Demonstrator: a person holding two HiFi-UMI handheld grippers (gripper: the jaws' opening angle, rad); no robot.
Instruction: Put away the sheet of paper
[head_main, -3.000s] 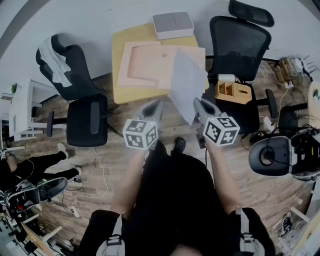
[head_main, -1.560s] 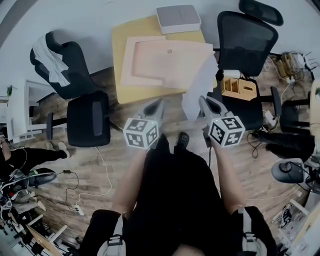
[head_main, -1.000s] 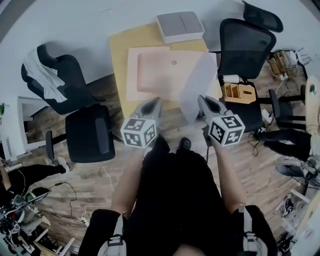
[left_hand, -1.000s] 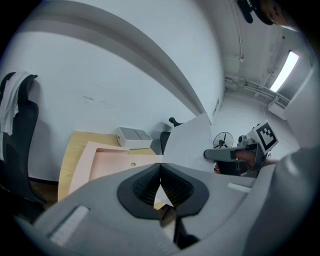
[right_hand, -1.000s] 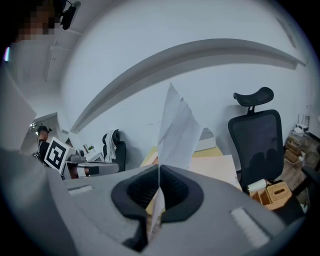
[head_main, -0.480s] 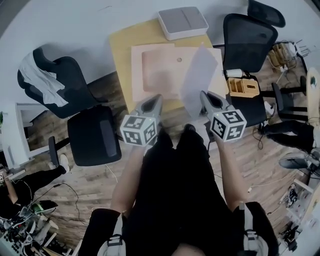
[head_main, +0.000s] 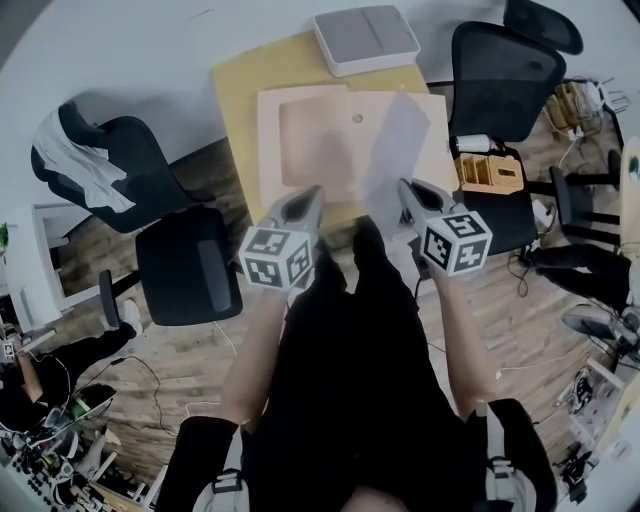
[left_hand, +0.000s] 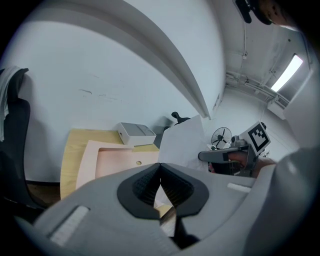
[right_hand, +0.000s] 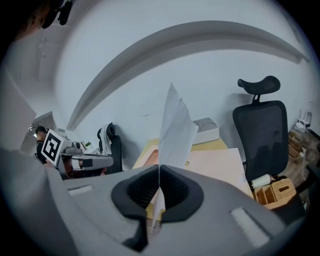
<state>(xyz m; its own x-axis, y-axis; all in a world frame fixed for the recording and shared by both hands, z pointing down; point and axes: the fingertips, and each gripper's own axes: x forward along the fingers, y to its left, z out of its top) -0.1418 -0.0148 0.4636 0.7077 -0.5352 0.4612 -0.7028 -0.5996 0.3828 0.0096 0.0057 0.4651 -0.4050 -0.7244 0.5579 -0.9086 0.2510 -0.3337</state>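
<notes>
Near table (head_main: 238, 100), paper (head_main: 396, 140) in right tongs (head_main: 406, 186)

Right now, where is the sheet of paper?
In the head view, the sheet of paper stands pinched in the right claw, right of centre, over the right part of the pink tray on the yellow table.

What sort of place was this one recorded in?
Most likely an office or lab workspace: a black mesh office chair, a small wooden desk, and a wooden desk organiser nearby.
</notes>
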